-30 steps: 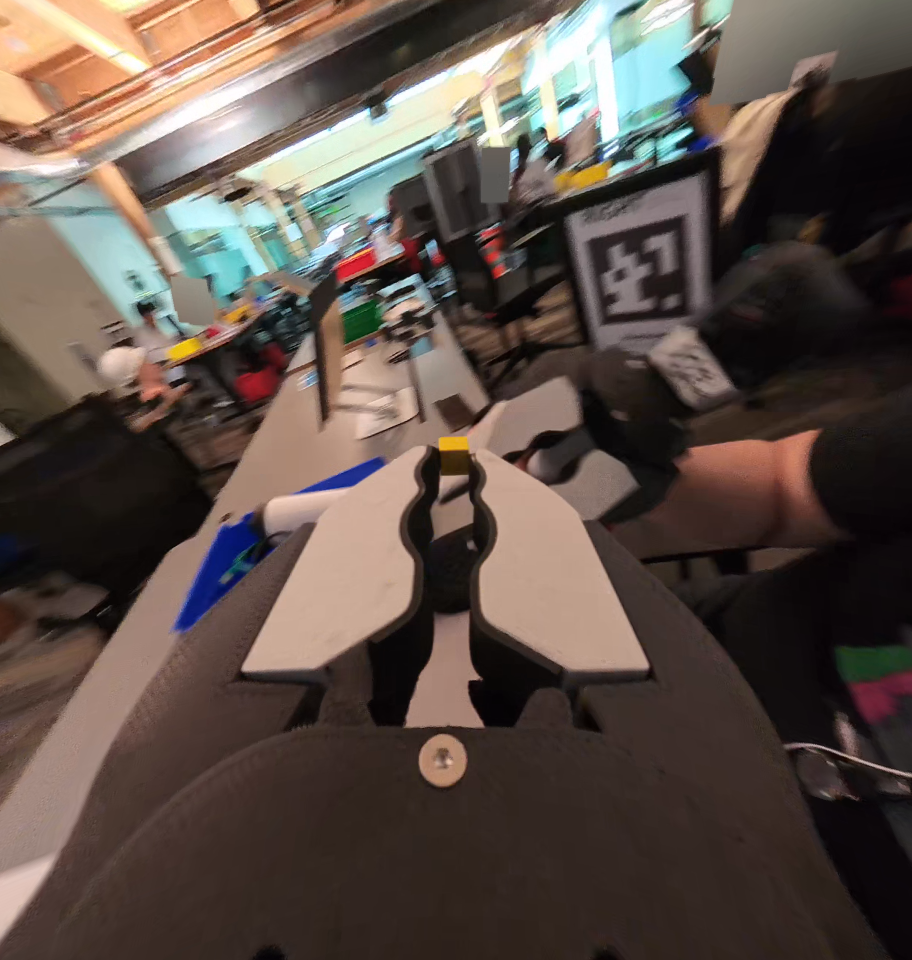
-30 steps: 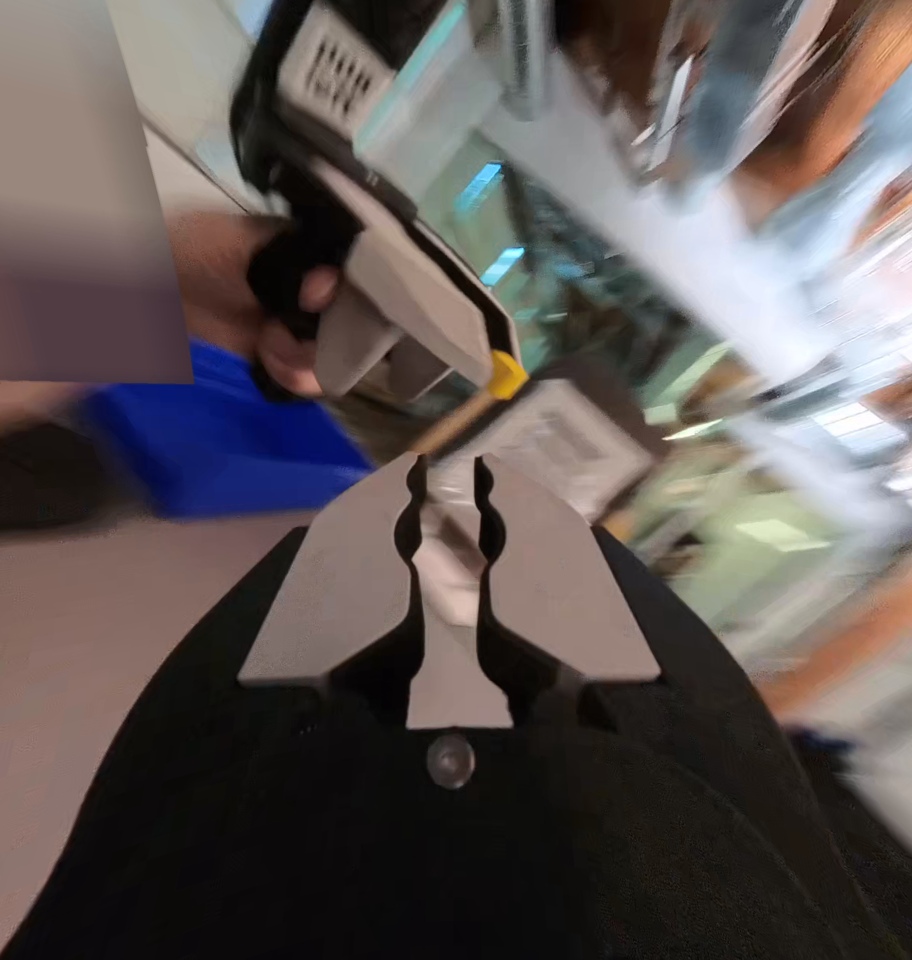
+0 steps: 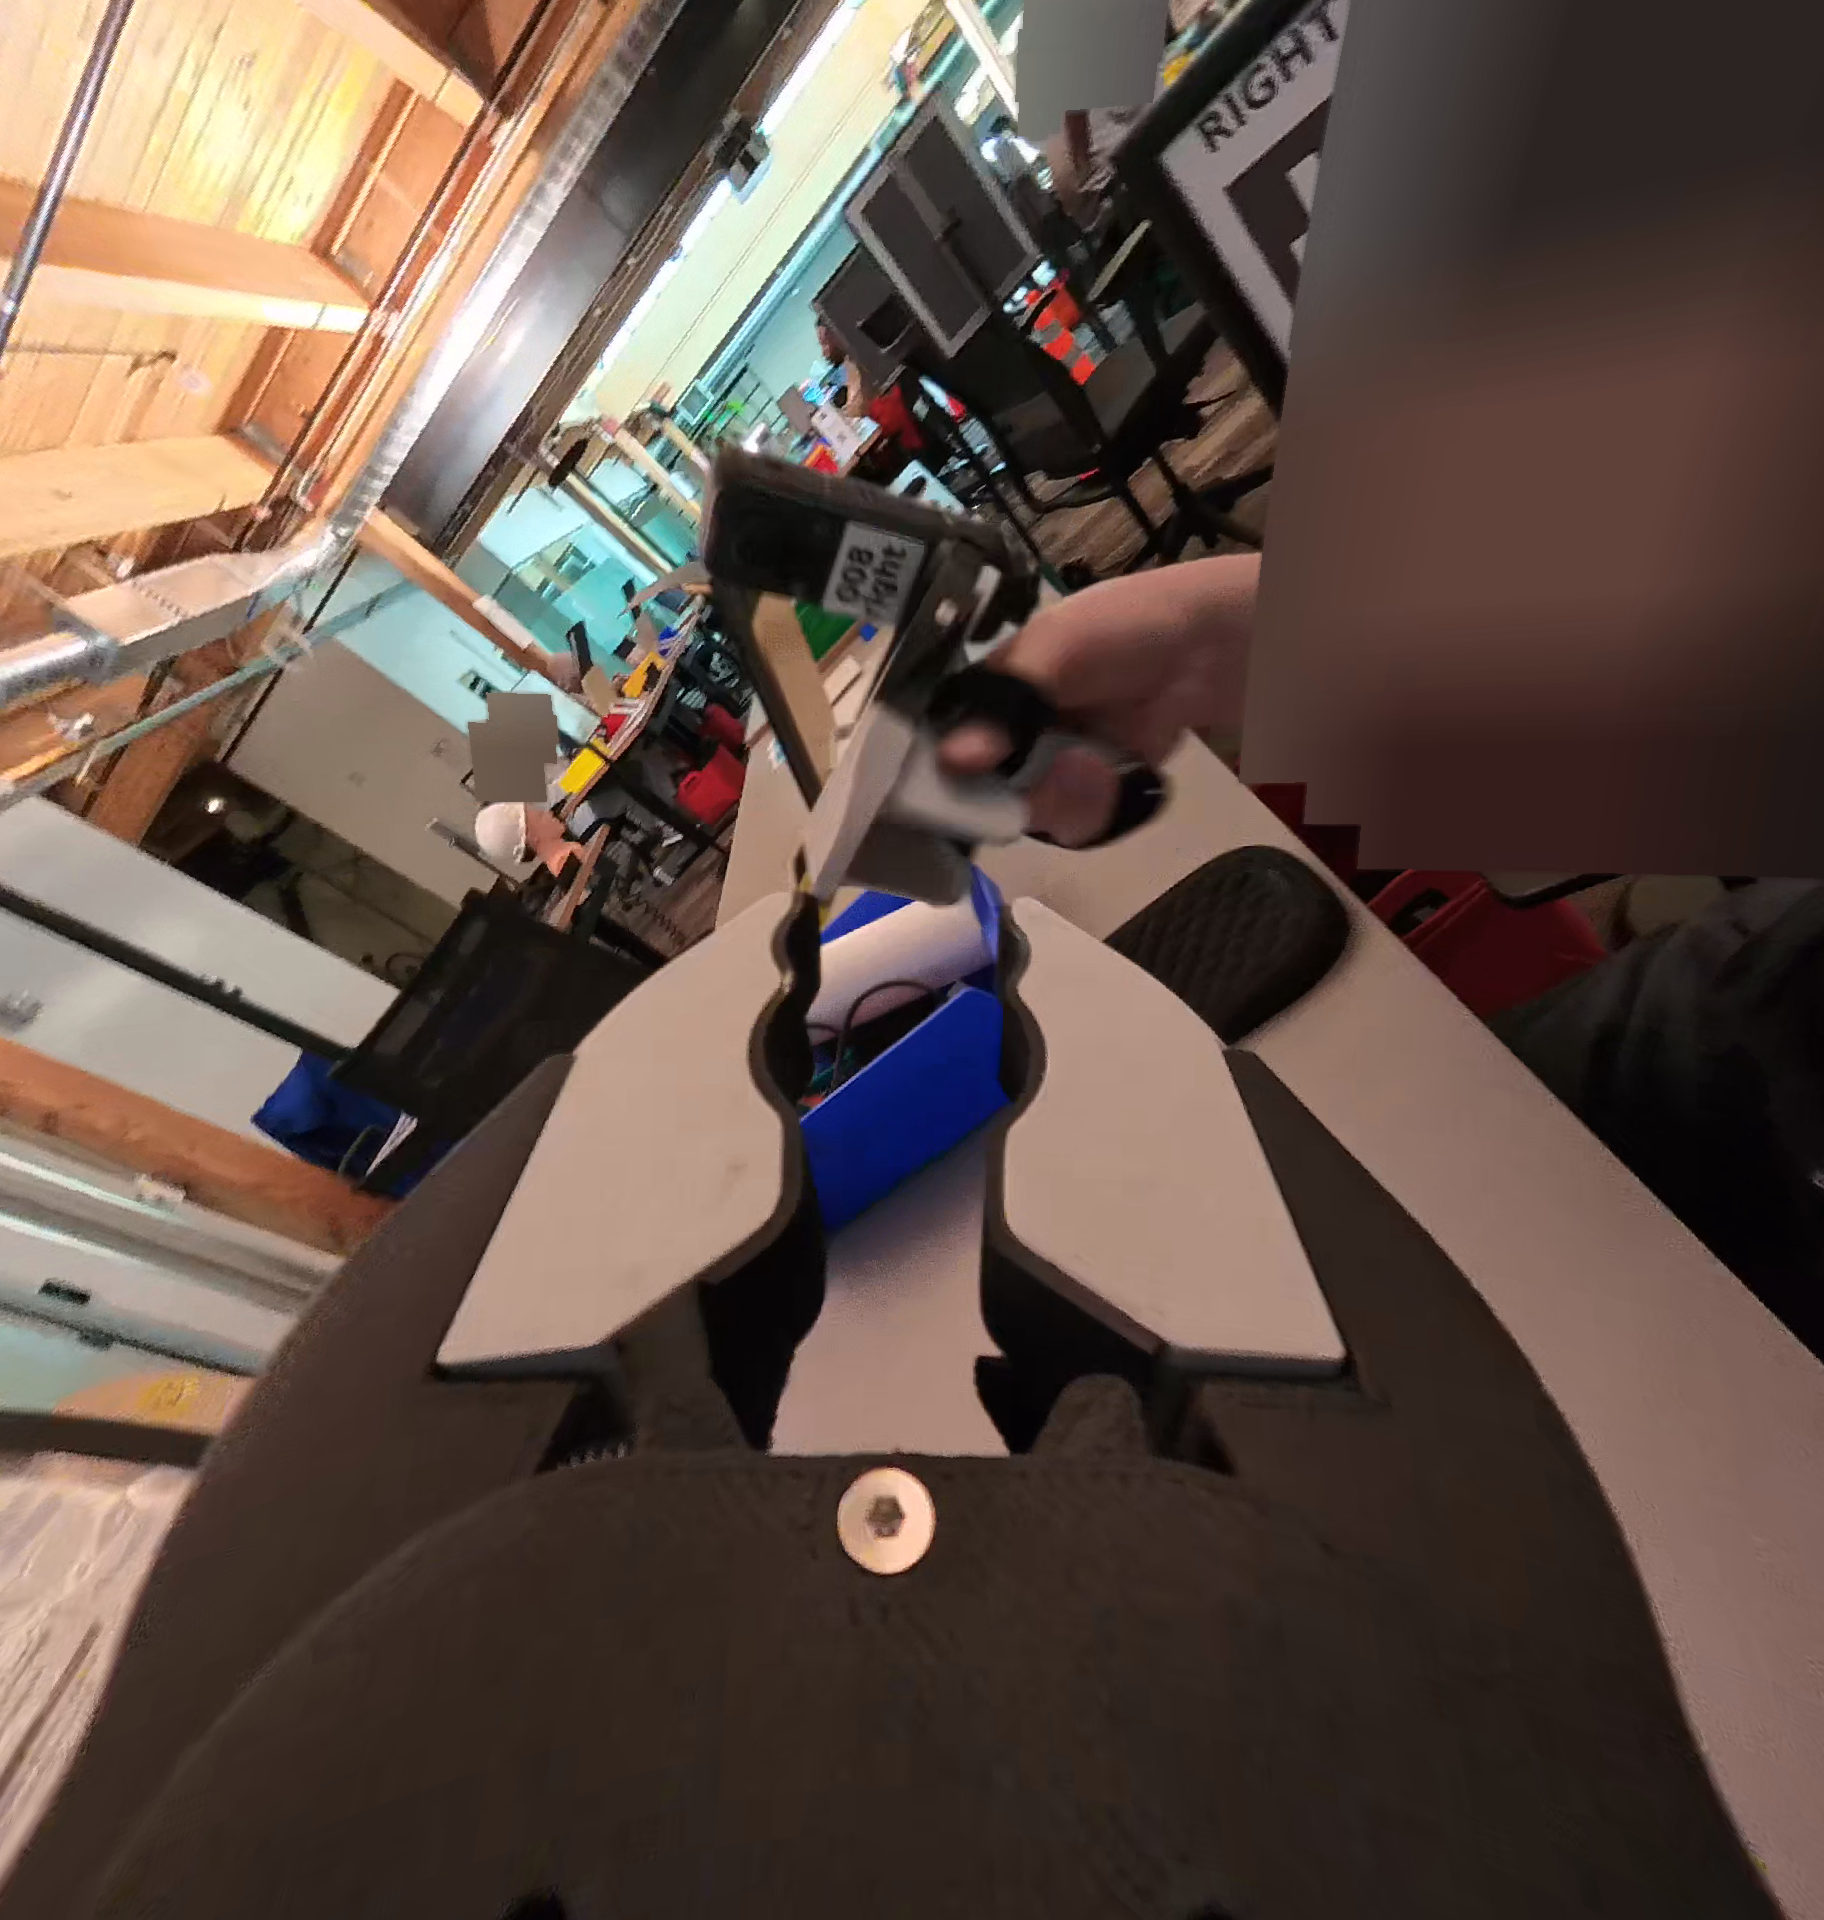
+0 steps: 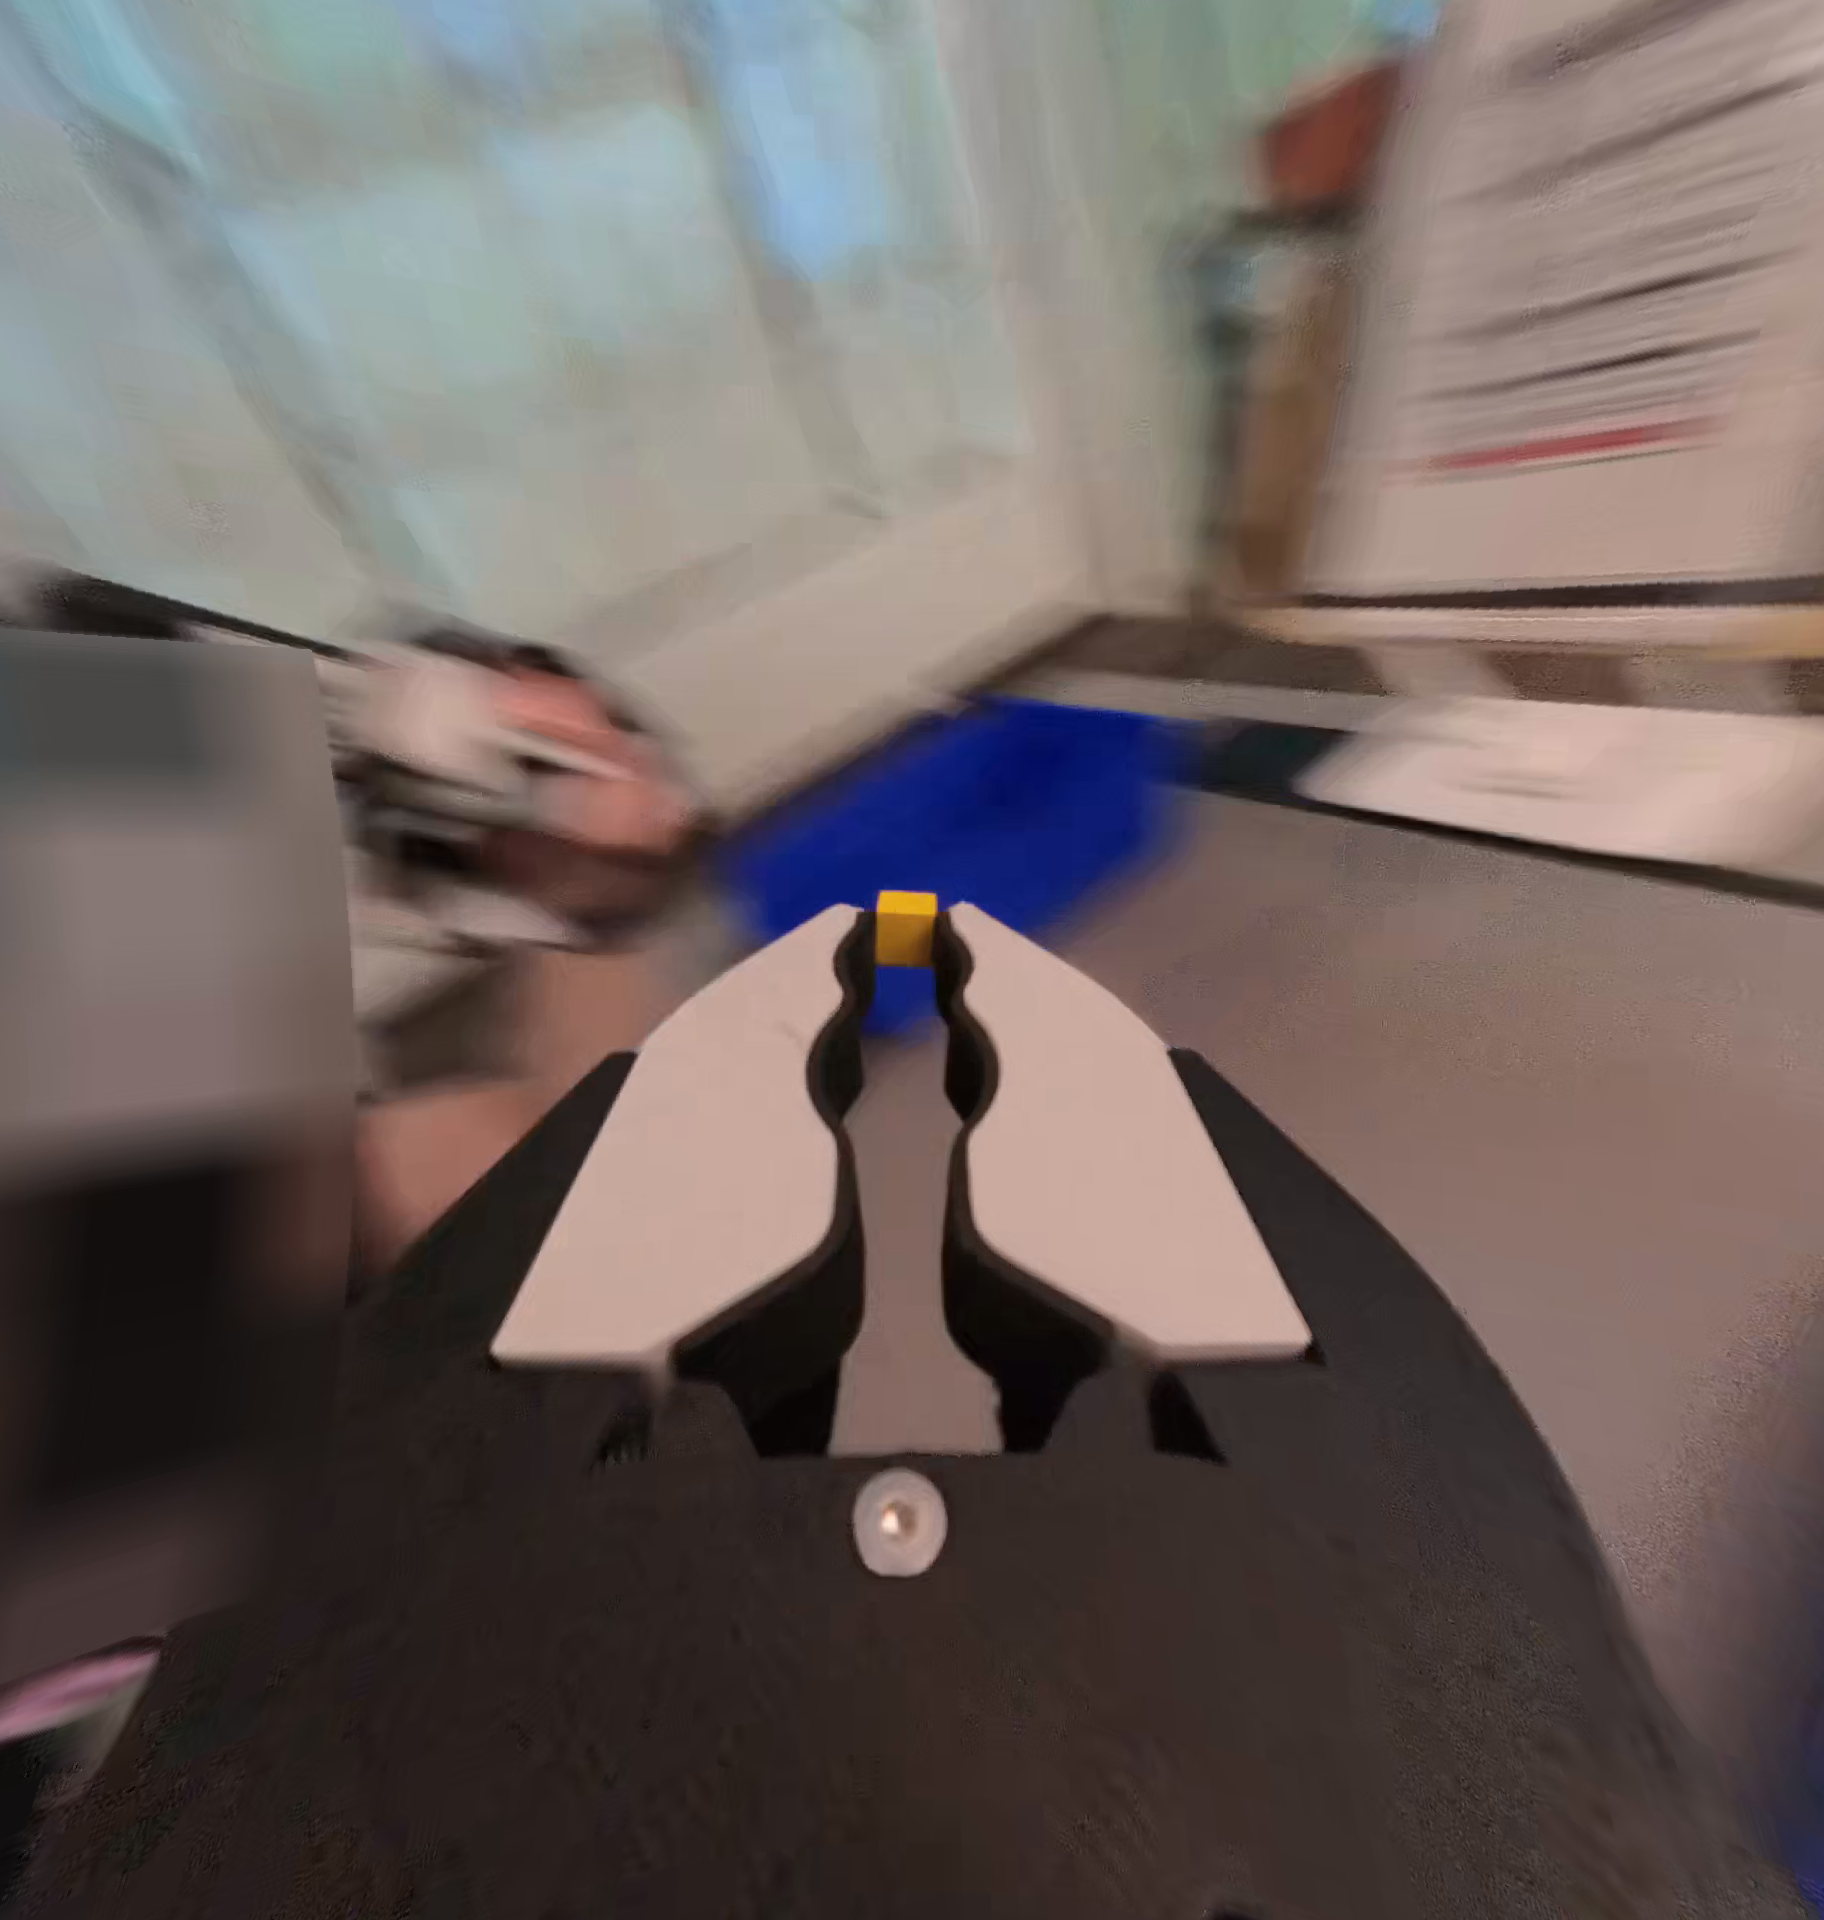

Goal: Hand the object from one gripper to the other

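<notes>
In the left wrist view, we held the left gripper point(image 3: 897, 925) with its jaws spread wide and nothing between them; through the gap, in the centre of the frame, showed a blue bin point(image 3: 903, 1101) on the grey table point(image 3: 1459, 1195). Just above and beyond the left fingertip, near centre frame, the right gripper point(image 3: 814, 883) pointed down toward us, and only a sliver of the yellow thing showed at its tips. In the right wrist view, heavily blurred all round, our right gripper was closed on a small yellow block point(image 4: 906, 927), pinched at the very ends of the fingers in the centre of the frame, with the blue bin smeared behind it. The block looked near cubic, so we could name no long axis. We judged the handover made, since the block sat in the right grip and lay just past the left gripper's tips; whatever came next rested with the right hand.
</notes>
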Available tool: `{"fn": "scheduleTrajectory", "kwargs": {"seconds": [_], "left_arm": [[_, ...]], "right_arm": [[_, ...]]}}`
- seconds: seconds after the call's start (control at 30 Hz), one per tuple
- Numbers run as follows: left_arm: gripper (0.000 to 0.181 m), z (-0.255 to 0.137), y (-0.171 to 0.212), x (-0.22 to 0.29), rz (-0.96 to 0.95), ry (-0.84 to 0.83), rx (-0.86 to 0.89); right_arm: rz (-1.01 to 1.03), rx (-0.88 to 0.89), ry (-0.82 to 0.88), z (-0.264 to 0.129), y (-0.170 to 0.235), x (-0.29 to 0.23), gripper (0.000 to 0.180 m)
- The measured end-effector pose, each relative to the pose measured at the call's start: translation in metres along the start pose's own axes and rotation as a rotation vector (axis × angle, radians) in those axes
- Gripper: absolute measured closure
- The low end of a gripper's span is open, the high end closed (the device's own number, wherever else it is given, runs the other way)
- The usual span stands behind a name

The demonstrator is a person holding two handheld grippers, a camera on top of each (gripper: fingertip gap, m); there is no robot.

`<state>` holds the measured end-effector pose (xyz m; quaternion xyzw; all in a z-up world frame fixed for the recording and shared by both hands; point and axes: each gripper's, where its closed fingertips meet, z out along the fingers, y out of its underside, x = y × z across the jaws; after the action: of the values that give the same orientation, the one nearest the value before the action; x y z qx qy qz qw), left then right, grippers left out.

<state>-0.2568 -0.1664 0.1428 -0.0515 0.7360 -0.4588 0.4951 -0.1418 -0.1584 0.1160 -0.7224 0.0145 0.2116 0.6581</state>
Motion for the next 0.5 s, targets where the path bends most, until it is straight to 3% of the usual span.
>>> {"fn": "scheduleTrajectory", "kwargs": {"seconds": [0.03, 0.1, 0.13, 0.23, 0.43, 0.5], "left_arm": [[0.154, -0.007, 0.000, -0.006, -0.012, -0.018, 0.000], [0.151, -0.023, -0.001, -0.018, -0.026, -0.056, 0.002], [0.152, -0.030, 0.000, -0.024, -0.030, -0.078, -0.006], [0.154, -0.048, 0.009, -0.036, -0.032, -0.123, -0.061], [0.157, -0.060, 0.027, -0.049, -0.080, -0.150, -0.110], [0.157, -0.058, 0.031, -0.050, -0.090, -0.145, -0.124]], "right_arm": [[-0.135, -0.110, 0.270, -0.017, -0.001, 0.066, 0.168], [-0.293, -0.366, 0.757, -0.073, 0.004, 0.194, 0.168], [-0.250, -0.503, 0.870, -0.096, 0.019, 0.238, 0.168], [0.077, -0.707, 0.813, -0.106, 0.077, 0.286, 0.167], [0.157, -0.906, 0.827, -0.097, 0.127, 0.314, 0.167], [0.107, -0.976, 0.901, -0.105, 0.132, 0.326, 0.167]]}}
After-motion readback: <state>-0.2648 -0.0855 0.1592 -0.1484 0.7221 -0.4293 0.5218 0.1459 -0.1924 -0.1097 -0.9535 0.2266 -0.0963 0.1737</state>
